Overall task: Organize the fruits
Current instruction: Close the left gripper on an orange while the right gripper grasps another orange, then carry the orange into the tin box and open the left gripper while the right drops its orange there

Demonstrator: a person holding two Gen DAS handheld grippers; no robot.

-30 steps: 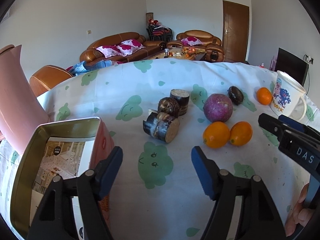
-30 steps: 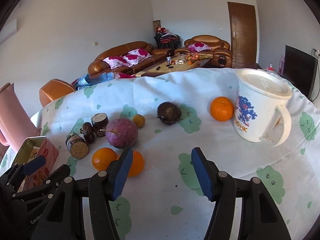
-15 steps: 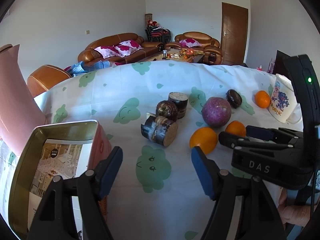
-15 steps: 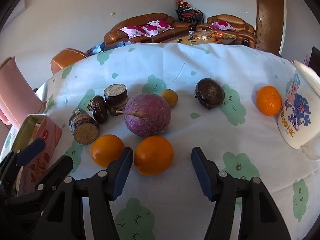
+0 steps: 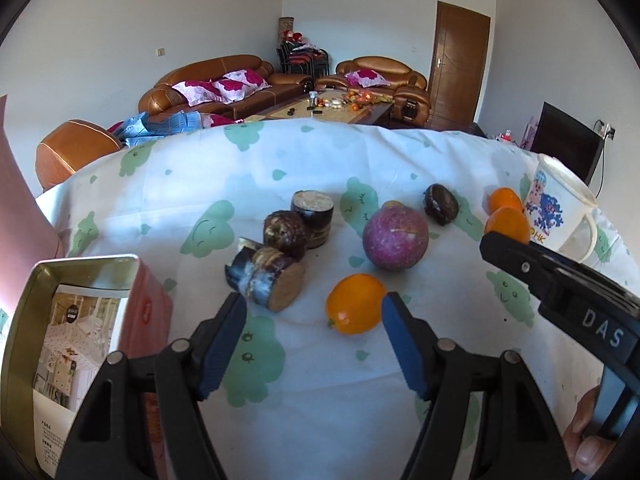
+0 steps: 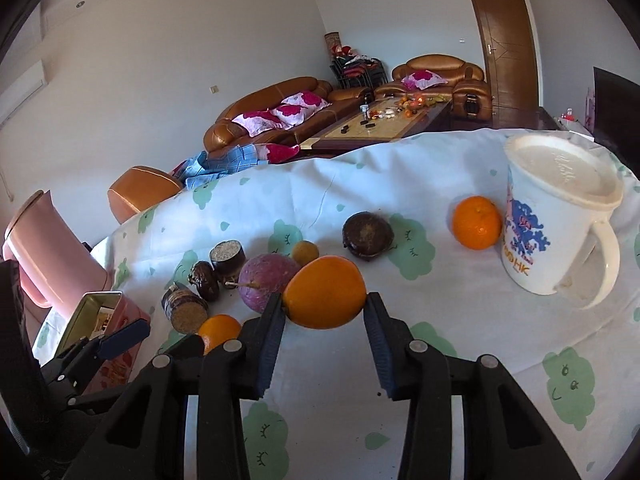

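Right gripper (image 6: 324, 312) jaws, just closed in, are pinching an orange (image 6: 325, 292) above the cloth (image 6: 440, 320); a purple fruit (image 6: 266, 282) is crowding behind. Left gripper (image 5: 314, 316), narrowing yet unclamped, is being held around another orange (image 5: 354, 308), beside cut cane pieces (image 5: 268, 280).

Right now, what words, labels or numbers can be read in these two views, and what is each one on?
"DAS": on the body of the right gripper, seen from the left wrist view.
"HK": orange letters low on the white mug, under its blue cartoon print; earlier letters are unclear.
Printed sheet inside the open tin box: text too small to read.
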